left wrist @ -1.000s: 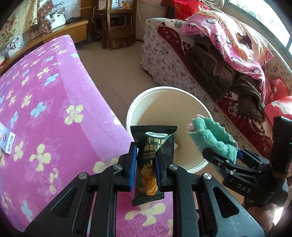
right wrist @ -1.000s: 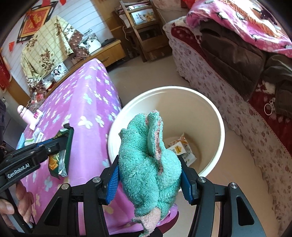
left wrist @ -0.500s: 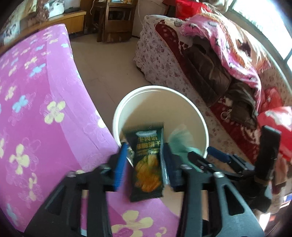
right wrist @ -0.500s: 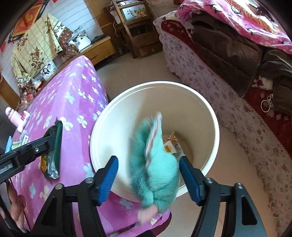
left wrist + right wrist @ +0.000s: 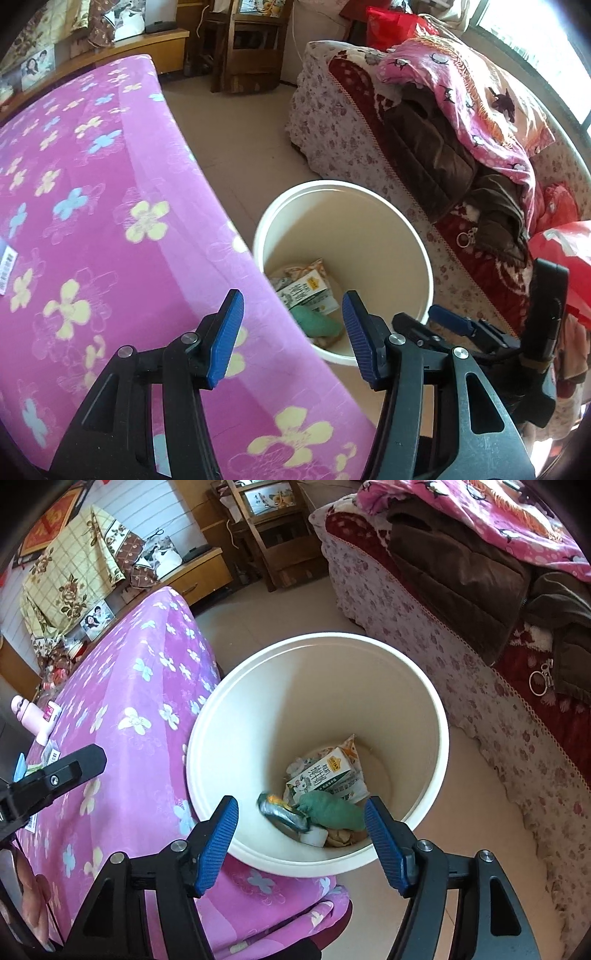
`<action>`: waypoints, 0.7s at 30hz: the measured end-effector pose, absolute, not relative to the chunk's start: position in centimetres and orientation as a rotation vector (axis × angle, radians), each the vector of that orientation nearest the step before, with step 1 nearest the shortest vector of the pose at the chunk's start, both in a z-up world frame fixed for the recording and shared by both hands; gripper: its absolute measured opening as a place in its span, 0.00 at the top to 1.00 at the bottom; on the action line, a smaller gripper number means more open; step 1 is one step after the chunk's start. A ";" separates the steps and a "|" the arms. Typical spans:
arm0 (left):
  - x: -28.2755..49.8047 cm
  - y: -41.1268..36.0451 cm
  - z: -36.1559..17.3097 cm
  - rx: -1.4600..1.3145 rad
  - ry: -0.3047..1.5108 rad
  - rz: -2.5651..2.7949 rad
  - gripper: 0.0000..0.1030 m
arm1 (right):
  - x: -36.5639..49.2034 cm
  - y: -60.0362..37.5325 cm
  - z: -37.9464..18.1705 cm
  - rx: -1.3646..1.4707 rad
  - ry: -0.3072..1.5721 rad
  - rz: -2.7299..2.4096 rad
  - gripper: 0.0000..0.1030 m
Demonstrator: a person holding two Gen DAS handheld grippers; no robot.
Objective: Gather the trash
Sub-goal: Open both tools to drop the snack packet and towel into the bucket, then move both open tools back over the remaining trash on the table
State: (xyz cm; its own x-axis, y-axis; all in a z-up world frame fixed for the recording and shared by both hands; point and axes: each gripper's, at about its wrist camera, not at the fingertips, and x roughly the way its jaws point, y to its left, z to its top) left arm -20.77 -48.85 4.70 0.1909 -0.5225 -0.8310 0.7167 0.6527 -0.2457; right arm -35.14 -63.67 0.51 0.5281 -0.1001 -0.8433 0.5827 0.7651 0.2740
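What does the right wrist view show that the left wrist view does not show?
Only the right wrist view shows the dark foil snack packet in the bucket and the pink plastic bottle on the table. Only the left wrist view shows the red plastic bag at the right edge. Both show the white round plastic bucket, the green fluffy cloth and the white milk carton inside it.

In the bucket (image 5: 424, 709) you'll find a milk carton (image 5: 325, 775) with Chinese print, too small to read; a barcode label (image 5: 7, 264), upper left, is also illegible.
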 end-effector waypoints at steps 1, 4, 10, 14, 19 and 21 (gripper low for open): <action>-20.8 -48.7 4.7 0.218 1.063 -0.874 0.48 | -35.2 -63.6 0.6 0.581 0.933 -0.436 0.34; -20.8 -48.0 4.9 0.222 1.053 -0.857 0.48 | -35.2 -63.2 1.0 0.578 0.930 -0.435 0.34; -20.9 -46.2 5.7 0.229 1.021 -0.821 0.48 | -35.4 -62.2 2.7 0.558 0.905 -0.437 0.34; -20.9 -44.7 6.3 0.238 0.990 -0.792 0.48 | -35.2 -61.1 4.0 0.535 0.887 -0.425 0.34; -20.5 -42.3 7.0 0.237 0.957 -0.746 0.48 | -34.4 -58.8 5.8 0.489 0.864 -0.391 0.32; -20.3 -41.6 7.1 0.235 0.949 -0.731 0.48 | -34.1 -58.0 6.3 0.470 0.859 -0.382 0.31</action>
State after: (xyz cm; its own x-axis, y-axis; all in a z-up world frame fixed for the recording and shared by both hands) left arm -20.34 -41.57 7.15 0.3672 -0.4644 -0.8059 0.6611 0.7398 -0.1251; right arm -34.05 -58.02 6.35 0.5970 -0.1315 -0.7914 0.4995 0.8329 0.2384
